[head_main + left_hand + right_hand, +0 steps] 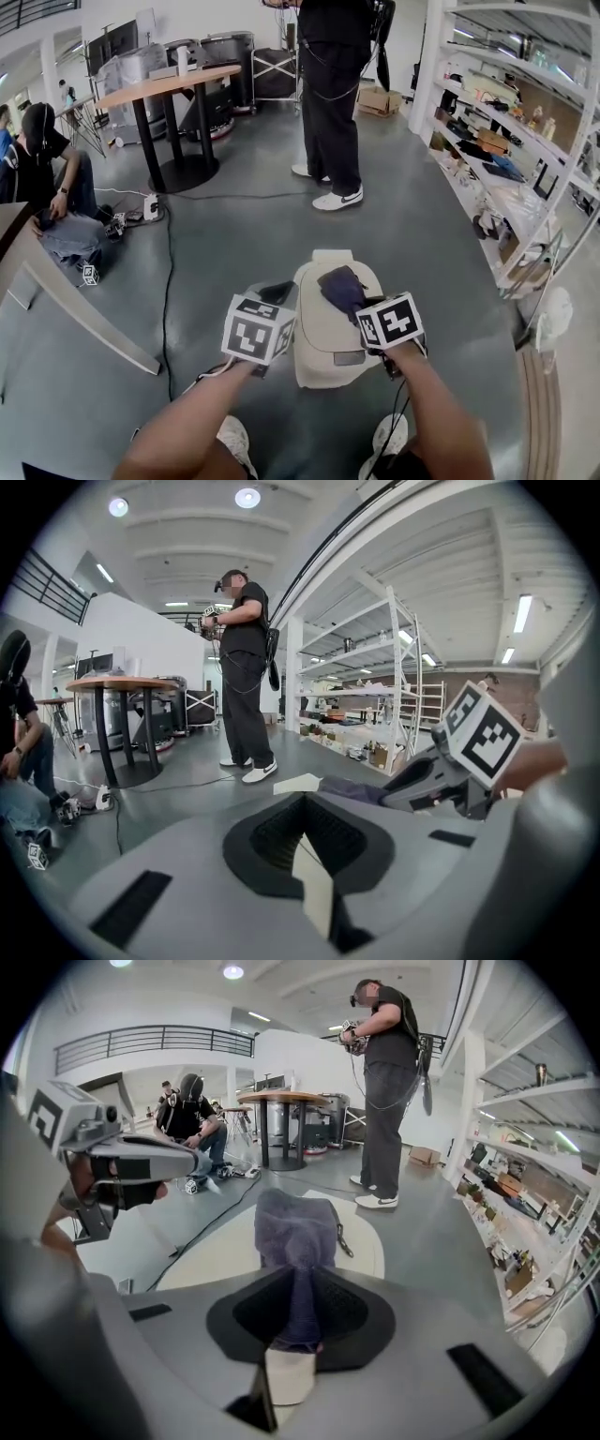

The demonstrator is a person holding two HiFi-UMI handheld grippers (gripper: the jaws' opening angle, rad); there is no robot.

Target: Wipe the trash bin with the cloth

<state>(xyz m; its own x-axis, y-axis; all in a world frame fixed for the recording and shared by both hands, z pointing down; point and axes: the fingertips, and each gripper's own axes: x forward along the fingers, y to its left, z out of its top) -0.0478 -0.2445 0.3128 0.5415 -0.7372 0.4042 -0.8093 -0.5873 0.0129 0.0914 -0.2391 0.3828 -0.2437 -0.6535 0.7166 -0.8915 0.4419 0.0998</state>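
The trash bin (323,342) stands on the grey floor at the person's feet. The dark cloth (342,289) lies bunched on its pale lid, one end pinched tight in the jaws of the right gripper (298,1314), while the left gripper (305,841) hangs just beside the bin's left side, jaws pressed together on nothing. The cloth looks soft and limp, so I'd reckon it will fold under a wipe unless held by a thick bunch, and the bin seems light, smooth plastic that could slide unless steadied.
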